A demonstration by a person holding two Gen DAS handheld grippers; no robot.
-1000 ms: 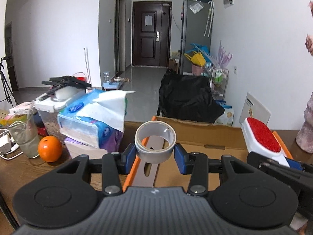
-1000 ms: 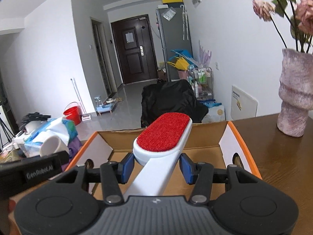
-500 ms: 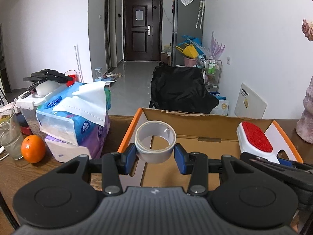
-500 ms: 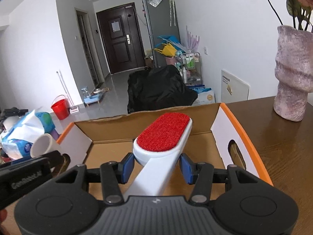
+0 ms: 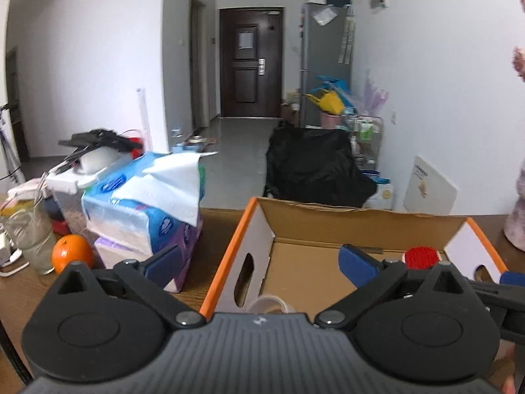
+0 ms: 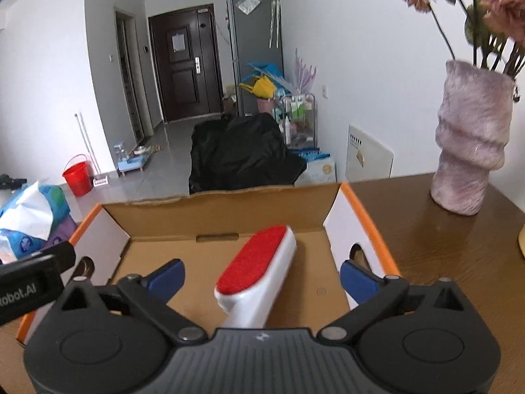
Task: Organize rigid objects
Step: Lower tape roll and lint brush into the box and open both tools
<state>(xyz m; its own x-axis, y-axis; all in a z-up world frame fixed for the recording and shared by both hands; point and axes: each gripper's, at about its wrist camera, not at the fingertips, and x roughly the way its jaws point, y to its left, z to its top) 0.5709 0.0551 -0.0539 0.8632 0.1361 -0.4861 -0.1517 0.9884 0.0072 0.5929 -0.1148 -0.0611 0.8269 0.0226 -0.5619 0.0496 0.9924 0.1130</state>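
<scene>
An open cardboard box [image 5: 361,218] with orange edges stands on the wooden table. My left gripper [image 5: 261,262] hovers over its left end, jaws opening wide, pads touching nothing. The clear tape roll [image 5: 267,305] sits low inside the box, half hidden by the gripper body. My right gripper [image 6: 262,279] is over the box [image 6: 216,207], jaws opening too. The white lint brush [image 6: 262,262] with a red pad lies loose between them on the box floor, apart from both pads. The left wrist view shows only the red tip of this brush [image 5: 421,257].
Left of the box are stacked tissue packs [image 5: 144,210], an orange [image 5: 72,252] and a glass [image 5: 29,233] among clutter. A pink vase [image 6: 472,144] with flowers stands on the table [image 6: 443,246] to the right. A black bag [image 6: 242,154] lies beyond the table.
Both grippers have gone from shut to wide open. The tape roll dropped out of the left jaws into the box. The lint brush left the right jaws and now rests on the box floor.
</scene>
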